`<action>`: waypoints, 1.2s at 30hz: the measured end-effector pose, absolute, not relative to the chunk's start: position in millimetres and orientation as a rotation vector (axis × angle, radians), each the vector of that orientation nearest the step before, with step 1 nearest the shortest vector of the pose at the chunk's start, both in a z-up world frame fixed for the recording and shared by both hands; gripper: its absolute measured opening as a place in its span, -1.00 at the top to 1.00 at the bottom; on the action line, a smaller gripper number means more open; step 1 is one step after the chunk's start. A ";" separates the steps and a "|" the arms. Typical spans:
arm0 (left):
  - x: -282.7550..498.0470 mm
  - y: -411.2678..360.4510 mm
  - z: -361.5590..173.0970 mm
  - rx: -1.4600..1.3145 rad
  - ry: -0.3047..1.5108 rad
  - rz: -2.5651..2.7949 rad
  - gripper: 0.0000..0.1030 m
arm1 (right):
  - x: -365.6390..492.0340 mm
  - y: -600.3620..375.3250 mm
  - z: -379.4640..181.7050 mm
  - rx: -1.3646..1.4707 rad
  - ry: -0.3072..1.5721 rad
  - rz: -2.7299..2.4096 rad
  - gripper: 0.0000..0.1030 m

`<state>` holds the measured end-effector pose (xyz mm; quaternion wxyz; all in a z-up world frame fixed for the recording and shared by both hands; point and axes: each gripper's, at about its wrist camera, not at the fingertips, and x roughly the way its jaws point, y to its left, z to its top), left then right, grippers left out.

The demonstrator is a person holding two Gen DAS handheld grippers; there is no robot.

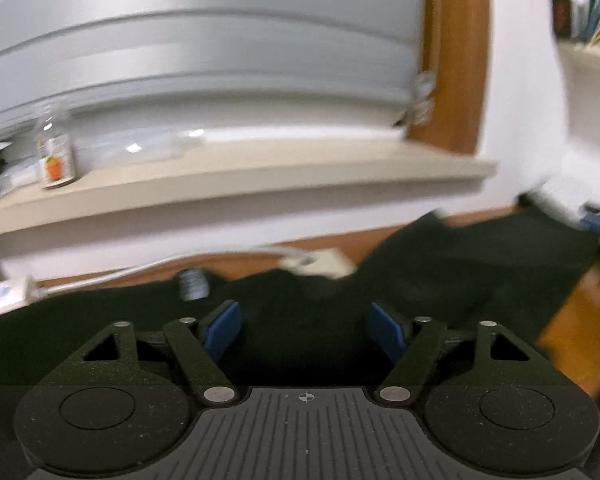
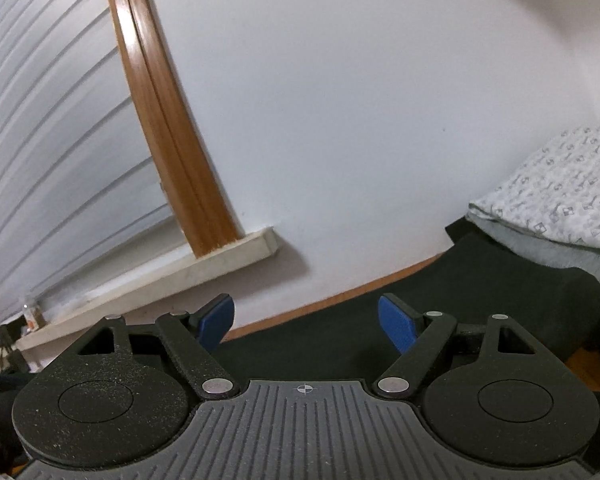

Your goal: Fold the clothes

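Observation:
A dark, almost black garment [image 1: 440, 264] lies spread on a wooden surface below a white wall; the left wrist view is blurred. My left gripper [image 1: 305, 330] hangs over it, its blue pads [image 1: 222, 330] standing well apart with only flat cloth showing behind the gap. In the right wrist view the same dark cloth [image 2: 480, 280] runs along the wall's foot. My right gripper [image 2: 307, 324] points nearly level above it, jaws wide and nothing between them.
A pale window sill [image 1: 260, 176] carries a small bottle with an orange label [image 1: 56, 156]. A white cable and plug block [image 1: 316, 262] lie at the garment's far edge. A patterned pillow [image 2: 560, 192] rests on the cloth at the right. A wooden window frame [image 2: 172, 152] stands at the left.

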<state>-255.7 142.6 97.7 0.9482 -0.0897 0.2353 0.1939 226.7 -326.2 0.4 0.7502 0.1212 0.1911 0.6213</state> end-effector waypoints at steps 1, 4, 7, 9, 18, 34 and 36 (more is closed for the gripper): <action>-252.4 132.1 100.4 -0.179 0.475 0.357 -0.23 | 226.9 -326.2 0.5 0.265 0.418 1.355 -0.53; -240.0 106.4 100.9 -0.151 0.508 0.285 -0.16 | 227.3 -326.1 0.3 0.265 0.420 1.354 -0.54; -232.5 91.8 96.6 -0.125 0.533 0.267 -0.16 | 227.9 -326.5 0.7 0.265 0.424 1.353 -0.53; -232.8 90.3 93.8 -0.131 0.538 0.263 -0.16 | 228.1 -326.2 0.8 0.263 0.427 1.351 -0.54; -256.2 82.5 103.9 -0.146 0.484 0.252 -0.16 | 232.1 -313.8 -1.4 0.214 0.509 1.291 -0.54; -232.6 27.4 90.3 -0.033 0.480 0.180 -0.20 | 230.0 -320.0 0.0 0.247 0.482 1.300 -0.54; -226.8 11.2 88.7 0.011 0.499 0.144 -0.26 | 229.8 -320.5 0.1 0.249 0.480 1.301 -0.54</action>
